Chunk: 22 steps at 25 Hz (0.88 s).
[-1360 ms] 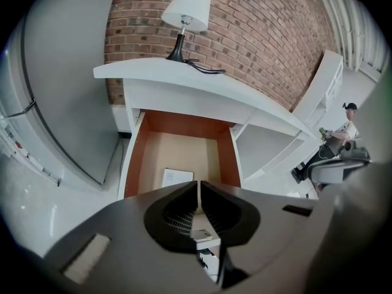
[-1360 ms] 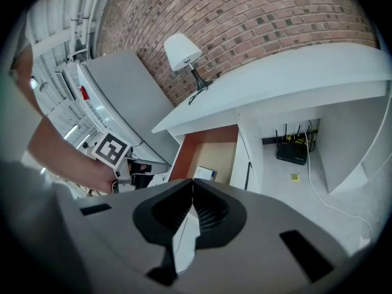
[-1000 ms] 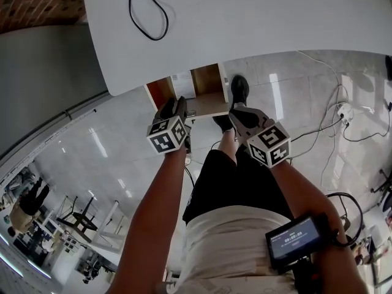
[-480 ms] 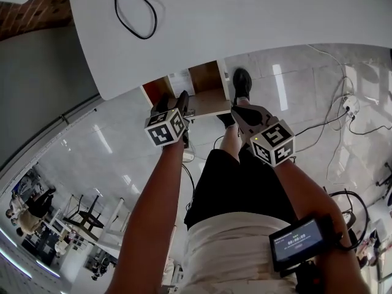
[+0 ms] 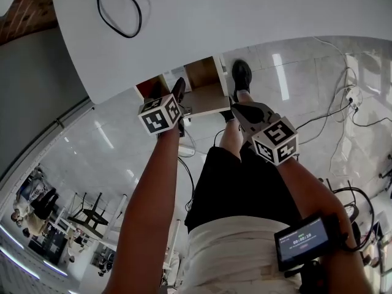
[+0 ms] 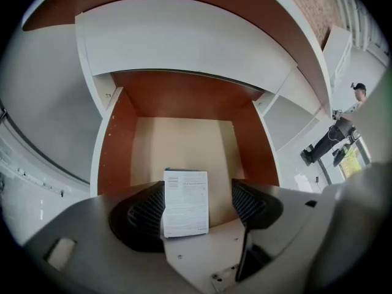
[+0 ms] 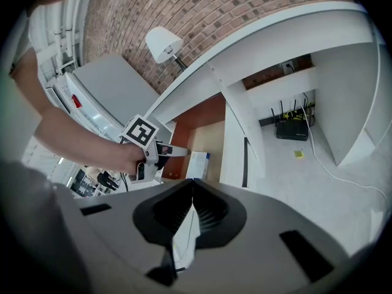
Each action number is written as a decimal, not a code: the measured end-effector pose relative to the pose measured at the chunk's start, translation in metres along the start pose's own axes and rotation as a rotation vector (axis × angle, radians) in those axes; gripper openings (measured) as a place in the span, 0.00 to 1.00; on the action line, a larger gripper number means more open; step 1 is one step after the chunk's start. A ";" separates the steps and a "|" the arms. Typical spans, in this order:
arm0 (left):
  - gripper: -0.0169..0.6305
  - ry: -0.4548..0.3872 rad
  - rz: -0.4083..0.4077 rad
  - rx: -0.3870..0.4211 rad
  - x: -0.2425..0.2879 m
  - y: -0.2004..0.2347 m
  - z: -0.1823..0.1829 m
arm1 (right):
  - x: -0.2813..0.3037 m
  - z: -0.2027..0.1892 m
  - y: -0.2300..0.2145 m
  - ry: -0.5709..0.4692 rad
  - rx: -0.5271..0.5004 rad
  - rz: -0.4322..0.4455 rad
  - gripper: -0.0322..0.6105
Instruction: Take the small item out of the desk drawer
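The desk drawer [image 6: 110, 146] stands pulled out under the white desk top [image 5: 245, 17], showing its wooden floor. A small white box [image 6: 185, 202] with printed text lies on that floor near the front. My left gripper [image 6: 197, 188] reaches down into the drawer with the box between its jaws. The jaws have just been opening: the box sits next to the left pad and a clear gap separates it from the right pad. In the right gripper view the left gripper [image 7: 168, 150] hovers beside the box [image 7: 197, 164]. My right gripper [image 7: 193, 185] is shut and empty, held back from the drawer [image 5: 205, 100].
A black cable loop [image 5: 119, 11] lies on the desk top. Under the desk are a black router [image 7: 292, 128] and floor cables with a power strip [image 5: 352, 97]. The person's shoe [image 5: 241, 75] is beside the drawer. A lamp [image 7: 162, 41] stands by the brick wall.
The left gripper has moved forward and down into the open drawer, and its jaws stand wider apart. The right gripper has hardly moved.
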<state>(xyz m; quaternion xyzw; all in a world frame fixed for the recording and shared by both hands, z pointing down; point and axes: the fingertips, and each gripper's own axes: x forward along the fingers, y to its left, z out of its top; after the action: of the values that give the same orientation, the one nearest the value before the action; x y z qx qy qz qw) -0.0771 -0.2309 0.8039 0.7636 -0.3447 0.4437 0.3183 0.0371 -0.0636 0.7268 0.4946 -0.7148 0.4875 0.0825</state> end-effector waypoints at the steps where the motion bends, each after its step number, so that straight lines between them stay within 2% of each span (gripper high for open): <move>1: 0.56 0.005 -0.001 0.009 0.002 0.001 0.001 | 0.000 -0.001 -0.001 0.001 0.005 -0.002 0.06; 8: 0.61 0.021 0.012 0.061 0.026 -0.005 0.004 | -0.001 -0.007 -0.014 -0.009 0.035 -0.010 0.06; 22: 0.63 0.101 0.086 0.124 0.069 -0.002 -0.002 | -0.001 -0.015 -0.033 -0.021 0.068 -0.034 0.06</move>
<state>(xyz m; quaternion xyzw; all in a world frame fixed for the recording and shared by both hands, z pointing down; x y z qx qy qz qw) -0.0509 -0.2453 0.8658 0.7429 -0.3326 0.5153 0.2682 0.0580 -0.0525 0.7544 0.5145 -0.6901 0.5046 0.0665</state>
